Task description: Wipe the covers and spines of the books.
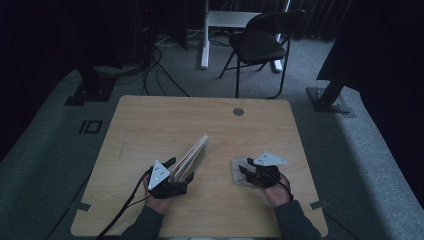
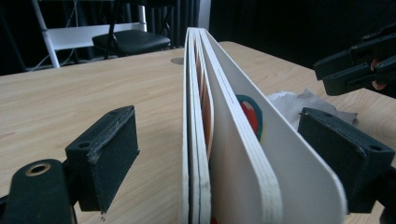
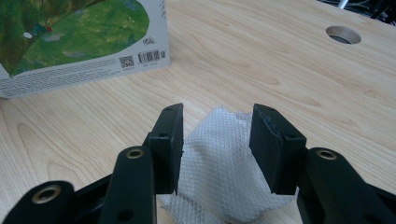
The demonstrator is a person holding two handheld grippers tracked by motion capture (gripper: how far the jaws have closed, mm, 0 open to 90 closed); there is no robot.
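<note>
A thick white board book (image 1: 192,157) stands on its edge on the wooden table (image 1: 150,125), pages slightly fanned. My left gripper (image 1: 180,169) straddles its near end. In the left gripper view the book (image 2: 224,130) rises between the jaws of the gripper (image 2: 224,154); the left pad stands clear of it and the right cover leans close to the other pad. My right gripper (image 1: 246,167) rests over a crumpled white paper towel (image 1: 236,172). In the right gripper view the towel (image 3: 217,154) lies on the table between and under the parted jaws of that gripper (image 3: 222,140).
A round cable hole (image 1: 238,111) sits near the table's far edge. The book's green illustrated cover (image 3: 79,42) stands at the upper left of the right gripper view. A black folding chair (image 1: 260,40) and cables are on the carpet beyond the table.
</note>
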